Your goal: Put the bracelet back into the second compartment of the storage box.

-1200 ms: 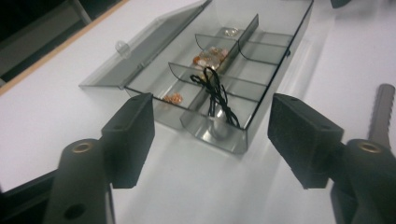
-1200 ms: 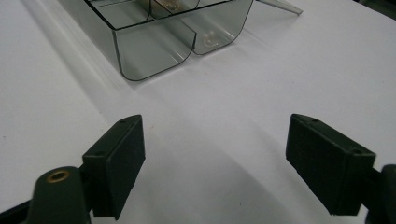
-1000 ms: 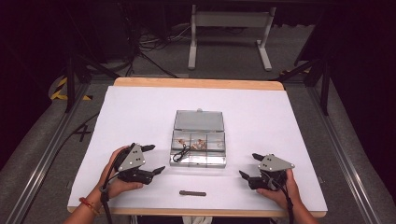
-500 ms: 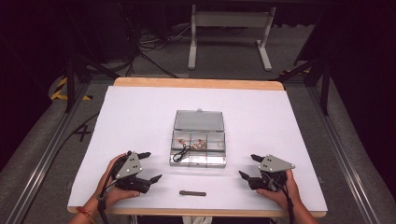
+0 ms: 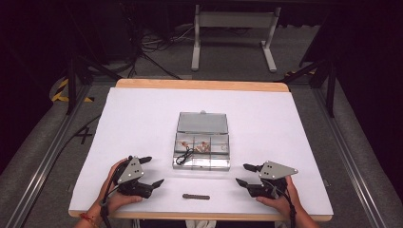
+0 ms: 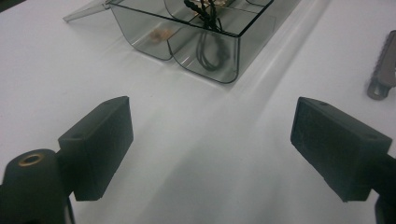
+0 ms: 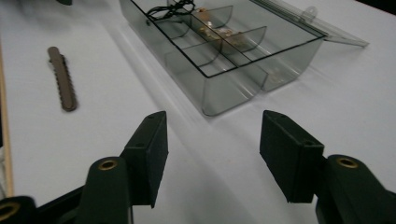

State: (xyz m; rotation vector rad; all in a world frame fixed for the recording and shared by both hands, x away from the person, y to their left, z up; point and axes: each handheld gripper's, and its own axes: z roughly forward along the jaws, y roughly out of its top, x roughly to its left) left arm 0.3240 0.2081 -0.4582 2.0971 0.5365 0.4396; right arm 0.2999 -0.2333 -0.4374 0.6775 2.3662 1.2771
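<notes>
A clear compartment box (image 5: 223, 164) stands mid-table with its lid (image 5: 203, 122) laid open behind it. A black cord (image 5: 183, 156) lies in its near-left compartment, and small brown pieces (image 5: 202, 146) lie in the row behind. A brown toothed clip (image 5: 196, 196) lies near the front edge. My left gripper (image 5: 153, 171) rests on the table left of the clip; its jaws have just opened further, and nothing is between them (image 6: 215, 126). My right gripper (image 5: 243, 174) rests to the right; its jaws have just been closing on nothing and stand open (image 7: 215, 126).
White paper (image 5: 142, 118) covers the wooden table. From the left gripper view the box (image 6: 149, 35) is ahead and the clip (image 6: 384, 70) at the right edge. From the right gripper view the box (image 7: 233, 88) is ahead and the clip (image 7: 61, 79) lies to the left.
My left gripper has sunk toward the table and come nearer the front edge. The right gripper's jaws have narrowed; that hand has stayed put.
</notes>
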